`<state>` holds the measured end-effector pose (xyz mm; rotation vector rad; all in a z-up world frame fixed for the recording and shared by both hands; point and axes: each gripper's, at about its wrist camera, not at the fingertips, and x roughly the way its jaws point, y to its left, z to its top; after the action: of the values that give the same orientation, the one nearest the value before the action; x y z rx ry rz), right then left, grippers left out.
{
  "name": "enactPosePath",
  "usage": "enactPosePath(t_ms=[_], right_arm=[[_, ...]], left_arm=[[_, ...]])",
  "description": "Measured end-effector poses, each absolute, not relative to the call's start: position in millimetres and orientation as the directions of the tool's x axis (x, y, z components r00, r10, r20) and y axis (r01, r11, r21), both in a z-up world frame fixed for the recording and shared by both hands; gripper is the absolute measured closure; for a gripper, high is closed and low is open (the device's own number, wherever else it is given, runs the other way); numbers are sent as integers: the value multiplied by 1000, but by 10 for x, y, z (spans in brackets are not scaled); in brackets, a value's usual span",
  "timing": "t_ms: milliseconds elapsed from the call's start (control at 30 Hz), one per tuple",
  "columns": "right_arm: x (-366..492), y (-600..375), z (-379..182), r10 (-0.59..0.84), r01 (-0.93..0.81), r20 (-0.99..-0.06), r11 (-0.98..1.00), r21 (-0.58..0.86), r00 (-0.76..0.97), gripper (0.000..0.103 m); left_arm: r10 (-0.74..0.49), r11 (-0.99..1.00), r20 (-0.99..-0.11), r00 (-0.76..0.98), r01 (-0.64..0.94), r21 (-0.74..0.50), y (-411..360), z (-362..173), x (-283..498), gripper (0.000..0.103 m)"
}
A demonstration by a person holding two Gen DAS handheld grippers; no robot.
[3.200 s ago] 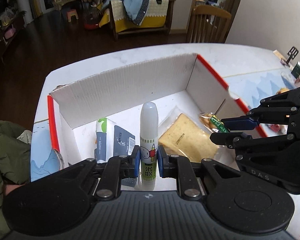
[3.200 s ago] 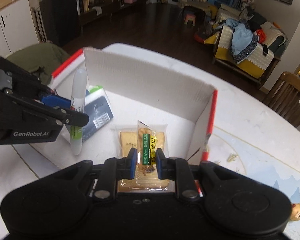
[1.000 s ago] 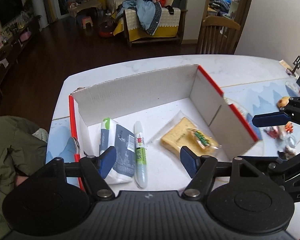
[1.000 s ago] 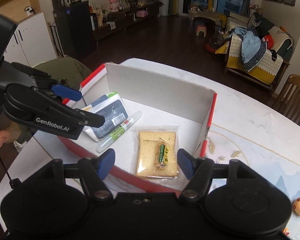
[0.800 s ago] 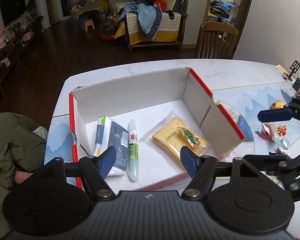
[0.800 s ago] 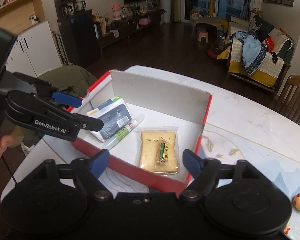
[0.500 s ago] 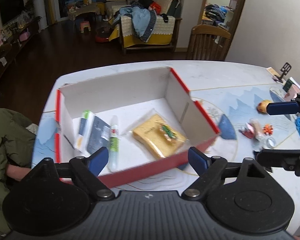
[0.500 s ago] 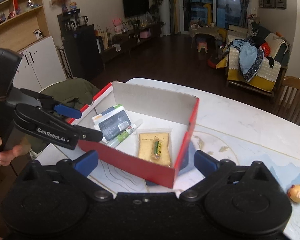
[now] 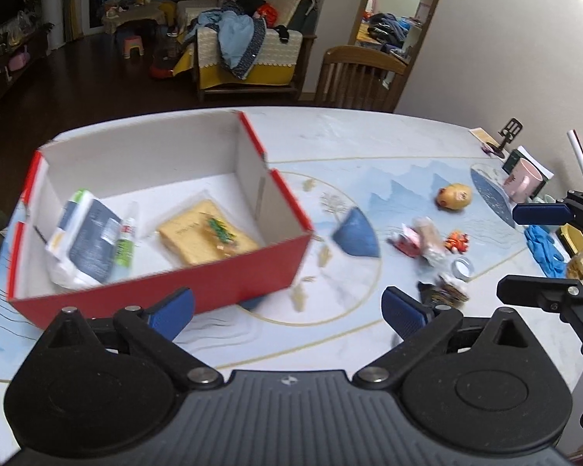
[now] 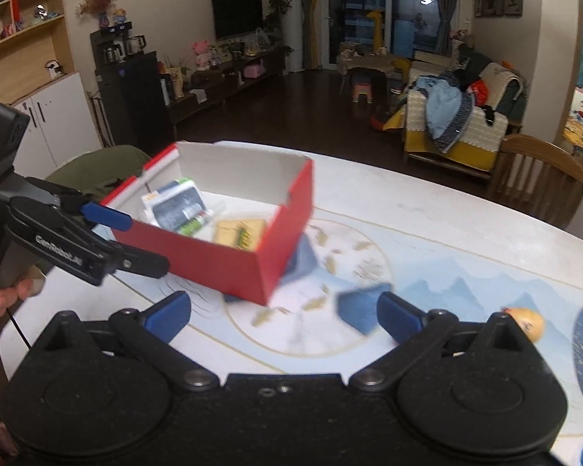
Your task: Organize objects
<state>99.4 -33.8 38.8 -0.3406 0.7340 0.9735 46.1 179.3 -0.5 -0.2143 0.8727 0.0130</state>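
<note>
Left gripper (image 9: 287,306) – jaws spread wide, nothing held between the blue pads (image 9: 173,308). Right gripper (image 10: 283,310) – likewise wide and empty; it is also seen in the left view at 3 o'clock, apart from everything on the table.

Change noted: some three seconds ago a glue stick was clamped in the left gripper and a small green snack packet in the right, both low over the box. Both are now released and both tools are pulled up and back, so the whole box is seen from outside.

Red box (image 9: 198,291) – seen at 10 o'clock in the left view, resting on the white table (image 9: 330,334). Inside, from 9 toward 3 o'clock: a tissue pack (image 9: 83,239), the glue stick (image 9: 126,239) lying flat just beside it, then a wrapped cracker (image 9: 206,237) with the green snack packet (image 9: 219,231) on top of it.

Farther out, at 2 to 3 o'clock – loose items are left on the table, well apart from the box: a cluster of small wrapped pieces (image 9: 419,239), a tape roll (image 9: 462,268), a round yellow toy (image 9: 454,197), a blue glove (image 9: 544,248). Frames are motion-blurred; details of the cluster cannot be told.

Judgement: two placements are finished, and the loose cluster is probably next to be fetched.
</note>
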Motion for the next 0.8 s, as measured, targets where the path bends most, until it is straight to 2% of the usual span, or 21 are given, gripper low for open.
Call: enactPosePath(t_ms=[233,800], right_arm=[[1158,-841,176,551,-785,-732,619,35,401,1],[1608,-1488,-357,412,-638,-805,768,56,426,2]], left_arm=[[-121,978,-761,638,-55,-202,1343,-159,533,0],[-143,988,-821,553,127,-86,354,-718,899,0]])
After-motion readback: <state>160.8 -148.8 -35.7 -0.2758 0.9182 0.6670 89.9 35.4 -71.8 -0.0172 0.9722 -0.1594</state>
